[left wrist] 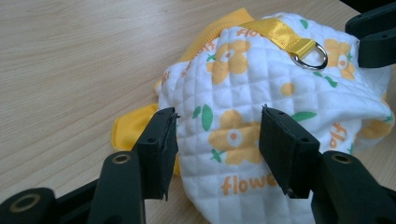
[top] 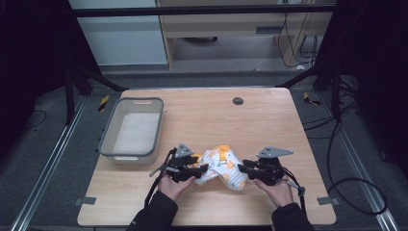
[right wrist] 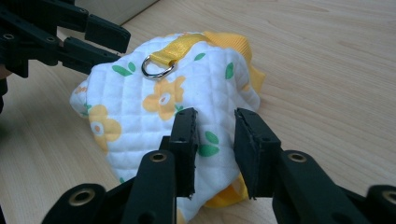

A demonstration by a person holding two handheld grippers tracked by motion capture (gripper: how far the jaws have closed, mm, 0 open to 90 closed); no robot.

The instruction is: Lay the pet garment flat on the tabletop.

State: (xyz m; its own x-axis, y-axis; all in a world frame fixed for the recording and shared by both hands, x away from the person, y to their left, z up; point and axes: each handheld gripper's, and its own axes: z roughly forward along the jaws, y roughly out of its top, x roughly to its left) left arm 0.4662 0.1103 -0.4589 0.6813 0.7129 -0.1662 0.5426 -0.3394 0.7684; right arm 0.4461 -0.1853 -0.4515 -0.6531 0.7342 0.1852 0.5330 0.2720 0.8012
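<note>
Right, both hands are working the quilted cloth bag [top: 222,167], so taking that as the reference; it is lying crumpled on the wooden table [top: 269,120], near the front edge, roughly mid-width; white quilting, yellow flowers, green leaves, yellow strap with a metal ring [left wrist: 309,58] on top.

Left gripper [top: 198,169] is sitting at the bag's left flank; jaws are standing wide, straddling a bulge of the quilting; the pads are not visibly pressing on the fabric, so calling it open with cloth between.

Right gripper [top: 244,168] is sitting at the bag's right flank; jaws are standing narrower, a fold of quilting is lying between them; a gap is showing at each pad, so no firm grip visible.

Farther back, left of the bag: a grey plastic bin [top: 155,129] is sitting near the table's left edge, well apart.
</note>
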